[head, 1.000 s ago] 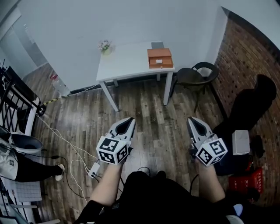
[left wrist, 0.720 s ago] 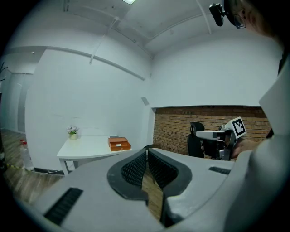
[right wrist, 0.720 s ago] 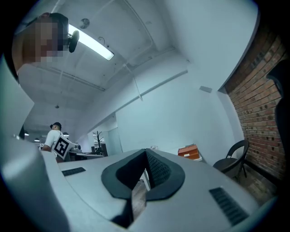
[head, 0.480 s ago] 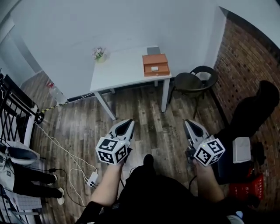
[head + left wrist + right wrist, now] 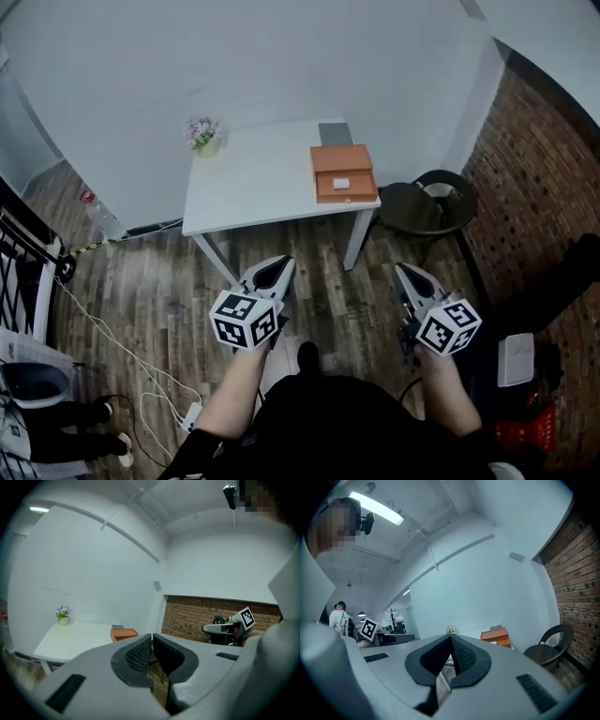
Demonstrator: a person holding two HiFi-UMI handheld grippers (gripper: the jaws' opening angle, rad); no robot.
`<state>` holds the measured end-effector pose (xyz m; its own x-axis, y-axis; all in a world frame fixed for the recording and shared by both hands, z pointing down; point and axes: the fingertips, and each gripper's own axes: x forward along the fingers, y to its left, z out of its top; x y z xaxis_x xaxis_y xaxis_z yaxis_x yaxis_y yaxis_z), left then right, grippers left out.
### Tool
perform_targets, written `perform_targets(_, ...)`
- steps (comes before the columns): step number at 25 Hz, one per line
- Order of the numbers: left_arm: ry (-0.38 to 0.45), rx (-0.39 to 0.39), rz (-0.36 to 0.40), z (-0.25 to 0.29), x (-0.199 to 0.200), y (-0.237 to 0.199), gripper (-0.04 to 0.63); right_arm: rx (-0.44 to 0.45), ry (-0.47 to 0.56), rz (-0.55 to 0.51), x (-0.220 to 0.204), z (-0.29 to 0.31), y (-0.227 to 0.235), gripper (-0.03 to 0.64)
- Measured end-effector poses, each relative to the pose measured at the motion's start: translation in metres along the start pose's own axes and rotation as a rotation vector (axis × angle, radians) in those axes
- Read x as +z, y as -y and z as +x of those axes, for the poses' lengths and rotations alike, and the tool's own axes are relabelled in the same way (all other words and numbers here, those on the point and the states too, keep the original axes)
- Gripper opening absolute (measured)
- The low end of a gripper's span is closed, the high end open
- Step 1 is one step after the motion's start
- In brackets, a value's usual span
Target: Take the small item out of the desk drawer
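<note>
A small orange drawer box (image 5: 343, 172) with a white handle (image 5: 341, 184) stands near the right end of a white table (image 5: 253, 183) by the wall. The drawer looks closed, so the small item is hidden. Both grippers hang over the wooden floor, short of the table. My left gripper (image 5: 277, 264) is shut with nothing in it, and so is my right gripper (image 5: 403, 272). In the left gripper view, the left gripper (image 5: 152, 636) points toward the box (image 5: 123, 633). In the right gripper view, the right gripper (image 5: 451, 636) has the box (image 5: 496, 636) to its right.
A small flower pot (image 5: 202, 134) sits at the table's back left corner. A dark round chair (image 5: 427, 202) stands right of the table, beside the brick wall (image 5: 544, 187). White cables (image 5: 141, 375) run over the floor at the left, near a black rack (image 5: 19, 272).
Both grippers have travelled forward over the floor toward the table, which now appears nearer and larger. The jaws have stayed shut.
</note>
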<state>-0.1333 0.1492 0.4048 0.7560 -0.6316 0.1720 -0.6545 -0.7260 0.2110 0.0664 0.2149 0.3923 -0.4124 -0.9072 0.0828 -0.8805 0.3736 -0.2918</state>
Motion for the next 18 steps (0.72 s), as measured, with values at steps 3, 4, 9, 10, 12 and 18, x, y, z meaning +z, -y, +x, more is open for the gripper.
perform_targets(3,0.0,-0.011,0.031,0.029,0.026,-0.051,0.021,0.009,-0.02,-0.009,0.012,0.068,0.002,0.003)
perform_targets(4,-0.001,-0.009,0.038,0.037,0.033,-0.069,0.021,0.016,-0.023,-0.008,0.014,0.088,0.0,0.003)
perform_targets(9,0.002,0.009,0.078,0.061,0.056,-0.128,0.021,0.025,-0.059,-0.025,0.018,0.153,0.005,0.003)
perform_targets(10,-0.001,0.012,0.083,0.064,0.055,-0.136,0.021,0.015,-0.067,-0.022,0.017,0.161,0.011,0.003)
perform_targets(12,-0.014,0.025,0.079,0.069,0.047,-0.154,0.021,0.0,-0.094,-0.024,0.011,0.177,0.02,0.003)
perform_targets(18,-0.034,0.037,0.034,0.097,0.034,-0.177,0.021,0.034,-0.139,-0.048,0.01,0.218,0.035,0.003)
